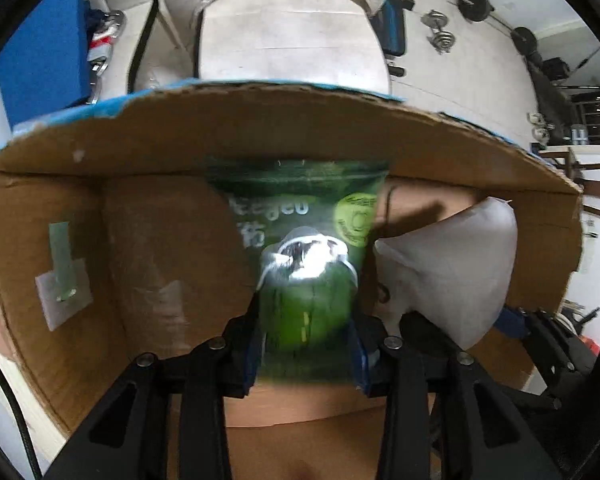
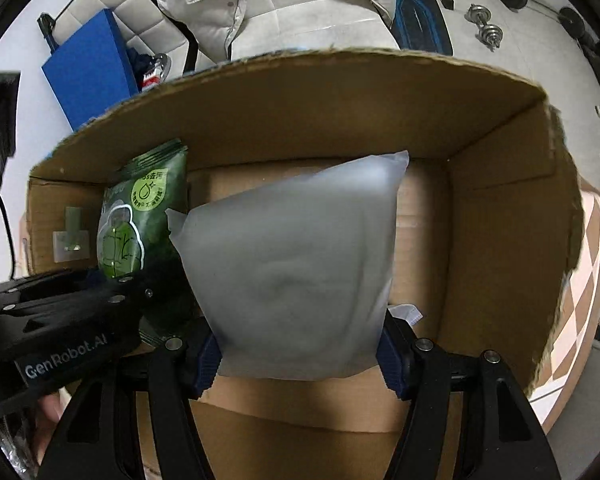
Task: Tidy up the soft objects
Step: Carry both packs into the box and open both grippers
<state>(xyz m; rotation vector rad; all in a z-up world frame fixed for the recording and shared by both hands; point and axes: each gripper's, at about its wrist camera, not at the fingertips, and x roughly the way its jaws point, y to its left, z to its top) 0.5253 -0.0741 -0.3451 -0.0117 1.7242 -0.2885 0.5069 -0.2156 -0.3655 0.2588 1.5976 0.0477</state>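
Note:
My left gripper (image 1: 306,356) is shut on a green soft pack (image 1: 300,248) with white print, held inside an open cardboard box (image 1: 260,120). My right gripper (image 2: 300,364) is shut on a frosted white soft pouch (image 2: 296,272), also held inside the box (image 2: 340,92). The white pouch shows at the right in the left wrist view (image 1: 452,268). The green pack shows at the left in the right wrist view (image 2: 140,216), with the left gripper's body (image 2: 60,320) below it. The two packs sit side by side, nearly touching.
A green and white tape patch (image 1: 62,276) sticks to the box's left inner wall. Beyond the box are a white puffy jacket (image 2: 208,4), a blue board (image 2: 88,68), a white seat (image 1: 292,36) and dumbbells (image 2: 486,24) on the floor.

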